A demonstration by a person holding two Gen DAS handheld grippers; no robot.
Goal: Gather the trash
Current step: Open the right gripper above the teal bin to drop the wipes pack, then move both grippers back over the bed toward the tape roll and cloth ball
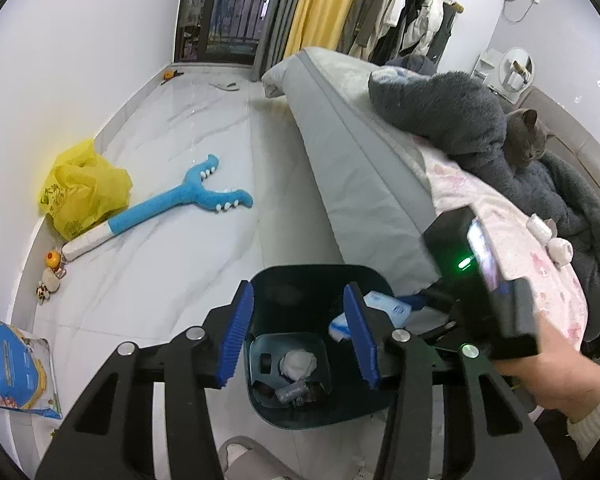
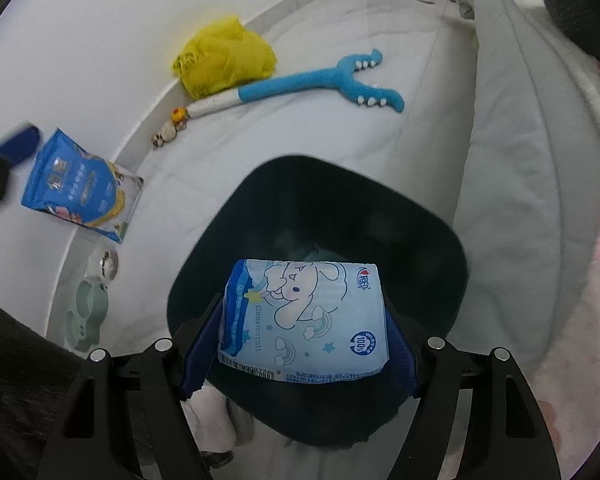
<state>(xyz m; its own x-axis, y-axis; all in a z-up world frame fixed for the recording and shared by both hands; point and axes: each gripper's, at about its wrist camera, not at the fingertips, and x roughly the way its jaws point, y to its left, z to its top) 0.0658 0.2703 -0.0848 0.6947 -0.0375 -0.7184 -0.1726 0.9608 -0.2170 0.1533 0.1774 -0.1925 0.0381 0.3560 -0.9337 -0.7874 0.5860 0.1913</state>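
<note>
A dark green trash bin [image 1: 320, 280] stands on the floor beside the bed, with crumpled paper [image 1: 298, 364] and dark scraps at its bottom. My left gripper [image 1: 300, 336] is open and empty just above the bin's mouth. My right gripper [image 2: 300, 336] is shut on a light blue tissue pack [image 2: 304, 316] with a cartoon dog print, held over the bin [image 2: 340, 200]. The pack also shows in the left wrist view [image 1: 384, 306] at the bin's right rim, with the right gripper's body [image 1: 488, 280] behind it.
A yellow plastic bag [image 1: 84, 188], a blue plush toy [image 1: 180, 204] and small toys lie by the wall. A blue food bag [image 2: 80, 188] lies at the left. The bed [image 1: 372, 184] with a grey cat [image 1: 526, 136] and rolled tissue wads [image 1: 548, 236] is at the right.
</note>
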